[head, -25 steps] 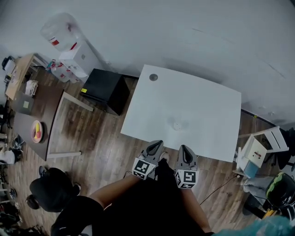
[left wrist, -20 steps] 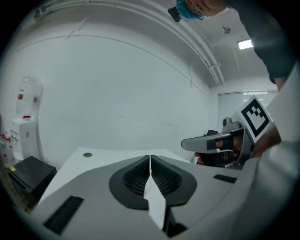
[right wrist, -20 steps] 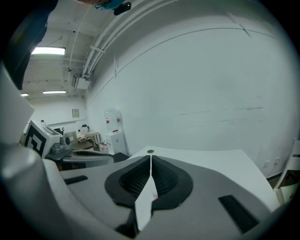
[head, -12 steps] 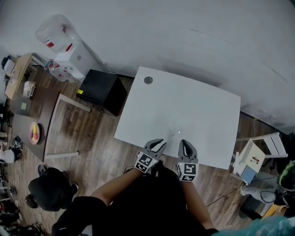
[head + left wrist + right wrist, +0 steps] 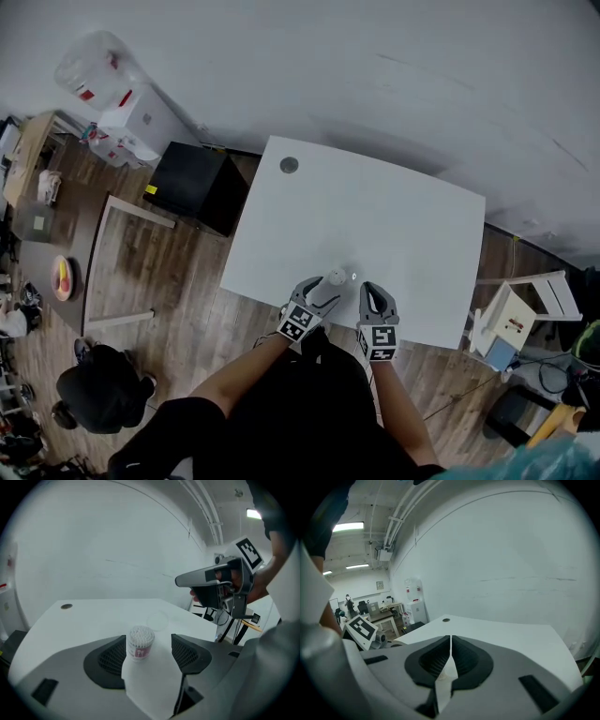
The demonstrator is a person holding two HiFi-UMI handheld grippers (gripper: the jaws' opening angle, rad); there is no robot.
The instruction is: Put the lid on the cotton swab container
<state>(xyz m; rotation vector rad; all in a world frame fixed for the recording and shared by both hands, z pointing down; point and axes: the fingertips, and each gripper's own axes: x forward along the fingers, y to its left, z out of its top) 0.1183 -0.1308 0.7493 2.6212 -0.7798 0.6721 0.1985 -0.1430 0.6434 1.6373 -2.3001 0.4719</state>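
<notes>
While left gripper fingers are opening around cotton swab container | right gripper fingers together | lid just beyond

No legible txt anywhere; cotton swab container has pink label, print too blurry.

White table, cotton swab container (pinkish label), black cabinet
</notes>
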